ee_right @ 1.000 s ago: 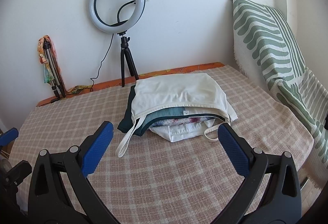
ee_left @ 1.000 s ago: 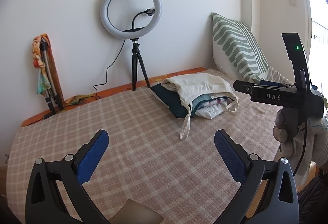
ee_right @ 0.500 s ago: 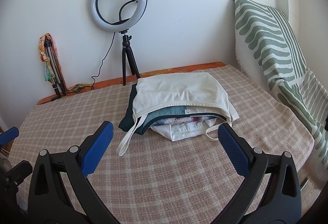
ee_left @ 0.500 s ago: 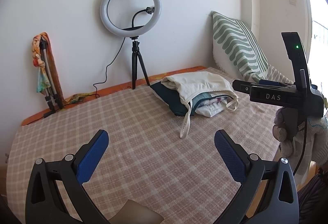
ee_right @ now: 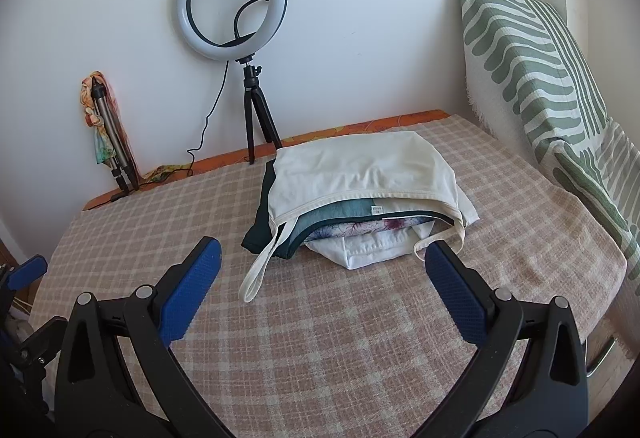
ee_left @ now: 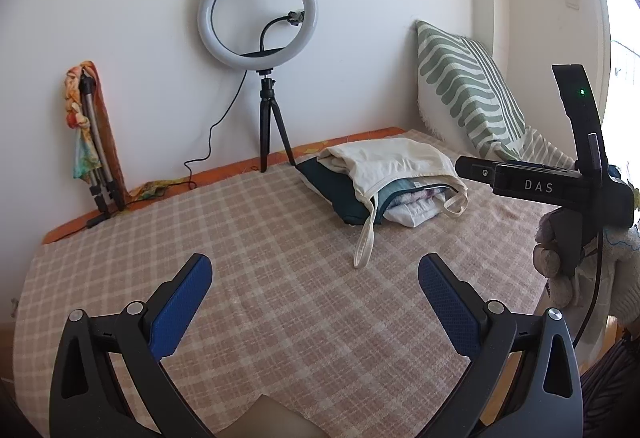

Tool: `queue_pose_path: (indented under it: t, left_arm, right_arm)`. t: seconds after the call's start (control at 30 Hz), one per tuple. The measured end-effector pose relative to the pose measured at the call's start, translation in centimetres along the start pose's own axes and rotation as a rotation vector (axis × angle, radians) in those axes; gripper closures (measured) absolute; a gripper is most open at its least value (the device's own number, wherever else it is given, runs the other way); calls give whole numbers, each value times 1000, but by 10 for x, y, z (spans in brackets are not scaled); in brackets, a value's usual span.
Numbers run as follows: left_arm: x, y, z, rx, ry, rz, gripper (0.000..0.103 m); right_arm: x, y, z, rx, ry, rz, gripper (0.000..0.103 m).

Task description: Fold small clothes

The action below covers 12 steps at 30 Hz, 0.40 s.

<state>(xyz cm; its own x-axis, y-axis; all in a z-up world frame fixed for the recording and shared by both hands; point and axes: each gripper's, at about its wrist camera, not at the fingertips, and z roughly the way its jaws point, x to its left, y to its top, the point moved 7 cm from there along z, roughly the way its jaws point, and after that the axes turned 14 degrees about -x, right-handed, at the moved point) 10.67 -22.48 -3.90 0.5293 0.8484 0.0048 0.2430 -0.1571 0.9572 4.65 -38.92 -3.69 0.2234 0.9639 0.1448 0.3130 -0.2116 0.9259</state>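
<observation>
Checked cloth (ee_right: 360,338) covers your bed; the clothes pile (ee_right: 360,205) sits at its far side. Your left gripper (ee_left: 316,298) and right gripper (ee_right: 324,278) gape, holding nothing. Grab that loose strap (ee_right: 260,270) and you risk dragging all the layers.

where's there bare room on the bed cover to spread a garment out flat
The widest bare stretch of checked cover lies between the open right gripper and the clothes pile. Another runs left of the pile, in front of the ring light tripod and the folded tripod. It is tight between the pile and the striped pillow.
</observation>
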Motion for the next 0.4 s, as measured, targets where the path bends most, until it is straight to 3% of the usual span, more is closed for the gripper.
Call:
queue_pose_path:
  t: [0.4]
  left_arm:
    - [3, -1, 0, 14, 7, -14, 0]
  right_arm:
    - [5, -5, 0, 9, 8, 2, 0]
